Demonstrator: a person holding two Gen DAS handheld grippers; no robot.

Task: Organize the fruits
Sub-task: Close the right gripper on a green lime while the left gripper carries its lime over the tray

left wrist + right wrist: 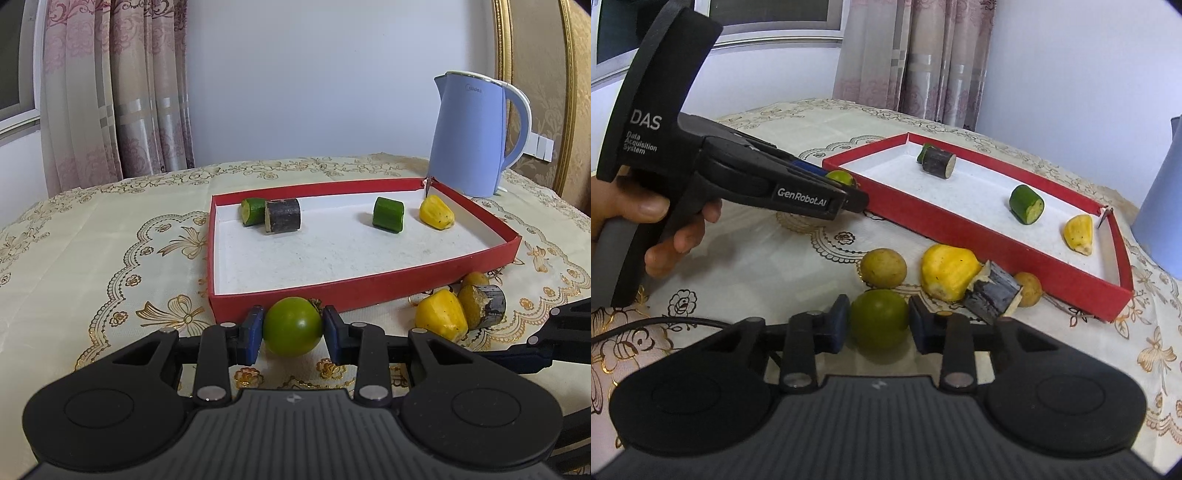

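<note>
- Soft, even indoor light, fairly bright; shadows under the fruit are faint.
- Mild glare on the white tray floor (332, 251).
- Strong fisheye bending and dark corners in both views.
- Focus mostly sharp.

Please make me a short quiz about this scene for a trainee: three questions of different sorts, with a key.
1. True or false: the blue kettle stands inside the red tray.
2. How many pieces lie in the tray? A) two B) four C) six
3. Fill in: the left gripper is closed on a round fruit; its colour is ____.

Key: 1 false (it stands behind the tray); 2 B; 3 green.
</note>
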